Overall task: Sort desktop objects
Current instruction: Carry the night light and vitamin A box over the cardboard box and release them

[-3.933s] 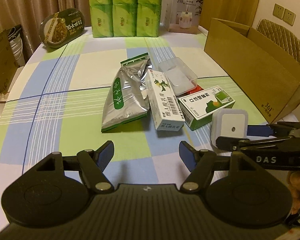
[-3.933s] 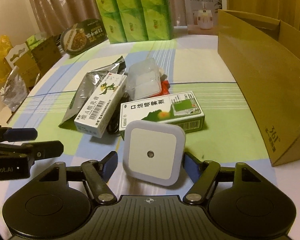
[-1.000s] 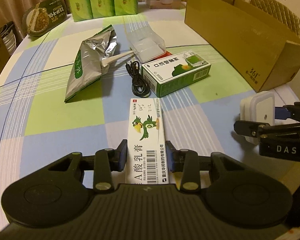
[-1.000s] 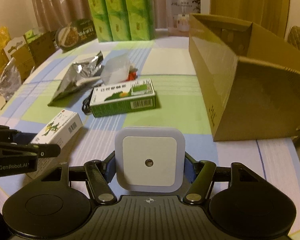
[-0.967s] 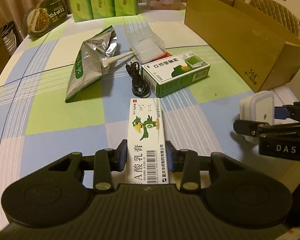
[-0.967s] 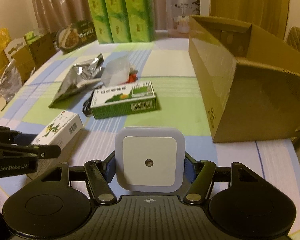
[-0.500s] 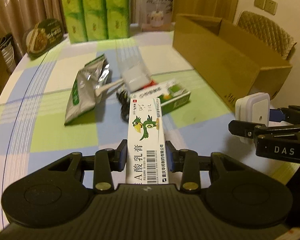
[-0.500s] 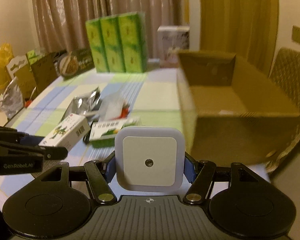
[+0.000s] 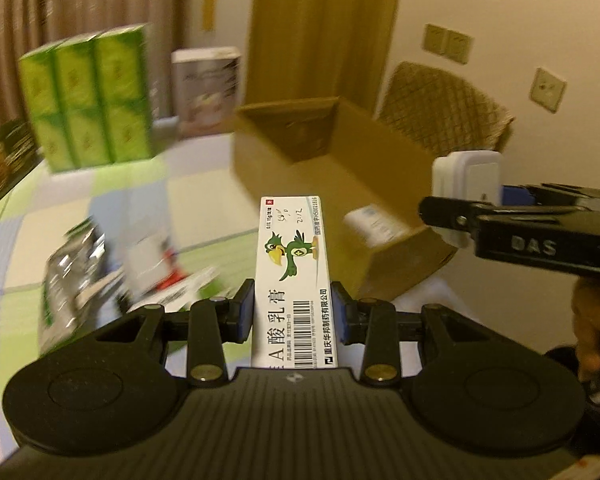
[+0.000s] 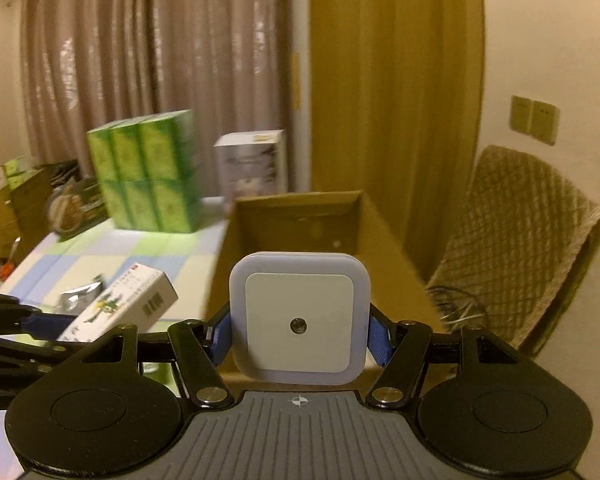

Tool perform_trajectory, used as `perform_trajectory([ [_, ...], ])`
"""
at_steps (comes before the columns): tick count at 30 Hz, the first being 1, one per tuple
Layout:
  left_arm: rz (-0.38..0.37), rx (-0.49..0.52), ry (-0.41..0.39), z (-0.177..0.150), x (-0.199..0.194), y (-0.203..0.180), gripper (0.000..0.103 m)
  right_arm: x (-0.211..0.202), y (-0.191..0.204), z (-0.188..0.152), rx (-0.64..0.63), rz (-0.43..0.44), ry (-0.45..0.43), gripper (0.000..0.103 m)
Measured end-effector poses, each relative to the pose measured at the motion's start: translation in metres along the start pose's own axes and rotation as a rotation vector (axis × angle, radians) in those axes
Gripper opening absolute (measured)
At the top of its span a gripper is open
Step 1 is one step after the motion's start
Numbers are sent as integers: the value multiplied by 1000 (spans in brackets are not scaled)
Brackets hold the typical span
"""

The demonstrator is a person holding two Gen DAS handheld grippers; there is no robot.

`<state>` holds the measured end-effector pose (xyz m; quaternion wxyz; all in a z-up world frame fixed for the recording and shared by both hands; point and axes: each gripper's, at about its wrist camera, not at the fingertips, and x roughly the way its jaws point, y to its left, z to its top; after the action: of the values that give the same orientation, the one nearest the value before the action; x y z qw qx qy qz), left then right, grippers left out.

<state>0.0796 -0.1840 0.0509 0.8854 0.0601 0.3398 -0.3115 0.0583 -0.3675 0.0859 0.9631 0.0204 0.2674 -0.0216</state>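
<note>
**Both loads up off the bench**

Lifted since a second ago, both my tongs now face the open cardboard box [image 10: 300,216]. Left tongs [image 9: 292,314] pinch the ointment carton [image 9: 294,272]; right tongs [image 10: 299,338] pinch the white night light [image 10: 299,318]. Blurred packets, probably the foil pouch [image 9: 72,276], lie far left.

White ointment carton with green parrot picture [image 9: 294,276]: printed "A酸乳膏", a barcode, maker's line "重庆华邦制药有限公司", handwritten "2.12" near the top. Black right gripper [image 9: 496,216], side of its body: raised letters "DAS". Other packaging: blurred, unreadable.
</note>
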Motion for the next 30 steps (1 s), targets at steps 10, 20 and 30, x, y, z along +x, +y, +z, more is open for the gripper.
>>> perform_trajectory([
  [10,-58,1,-14,58,59,-37,33,48,-47,14,30,-10,40,62],
  [20,-60,-16,19,74,103,-45,33,72,-59,10,81,3,67,62],
  [30,-37,-60,15,69,107,-33,33,78,-56,8,99,29,75,62],
])
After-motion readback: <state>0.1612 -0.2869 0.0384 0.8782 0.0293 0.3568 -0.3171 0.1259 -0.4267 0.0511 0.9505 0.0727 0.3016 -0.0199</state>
